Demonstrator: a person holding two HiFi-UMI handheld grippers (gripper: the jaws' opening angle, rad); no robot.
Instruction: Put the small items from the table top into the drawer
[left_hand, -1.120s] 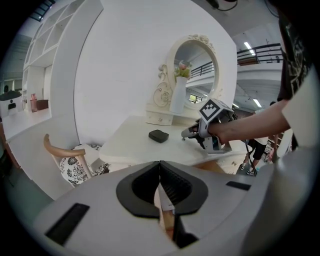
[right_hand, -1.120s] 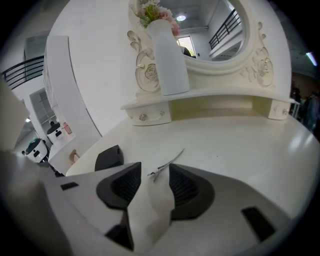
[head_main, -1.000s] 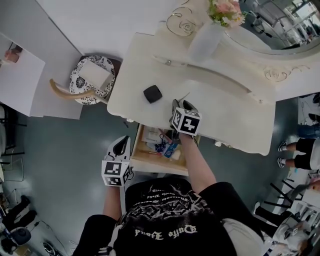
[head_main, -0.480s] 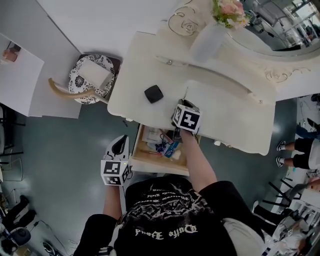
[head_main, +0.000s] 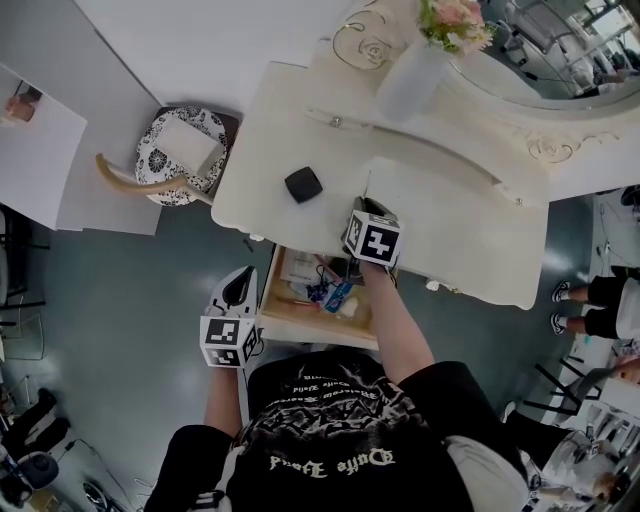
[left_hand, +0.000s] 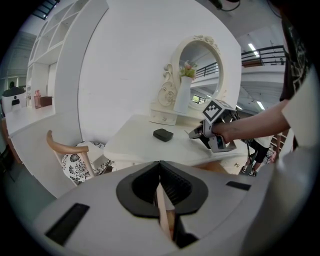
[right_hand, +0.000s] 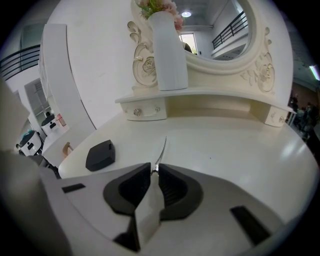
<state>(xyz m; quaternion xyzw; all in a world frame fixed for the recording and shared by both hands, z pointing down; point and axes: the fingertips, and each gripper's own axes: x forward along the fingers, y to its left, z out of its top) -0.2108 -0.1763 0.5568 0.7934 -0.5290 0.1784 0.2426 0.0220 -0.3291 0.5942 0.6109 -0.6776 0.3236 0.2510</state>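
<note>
My right gripper (head_main: 367, 204) rests on the cream dressing table (head_main: 450, 235). Its jaws have just been closing, and it is shut on the near end of a thin silver strip (right_hand: 161, 150). The strip sticks out forward over the table. To its left lies a small black box (head_main: 304, 184), also visible in the right gripper view (right_hand: 101, 154) and the left gripper view (left_hand: 163, 134). Below the table's front edge, the wooden drawer (head_main: 312, 334) stands open with several small items inside. My left gripper (head_main: 244, 276) hangs shut and empty beside the drawer's left side.
A white vase of flowers (head_main: 412, 82) and an oval mirror (head_main: 540, 85) stand on the raised back shelf. A patterned chair (head_main: 180, 150) sits left of the table. People's legs (head_main: 600, 295) show at the right edge.
The right gripper's jaws have closed on the thin silver strip and the gripper has tipped slightly. The left gripper and the black box have stayed put.
</note>
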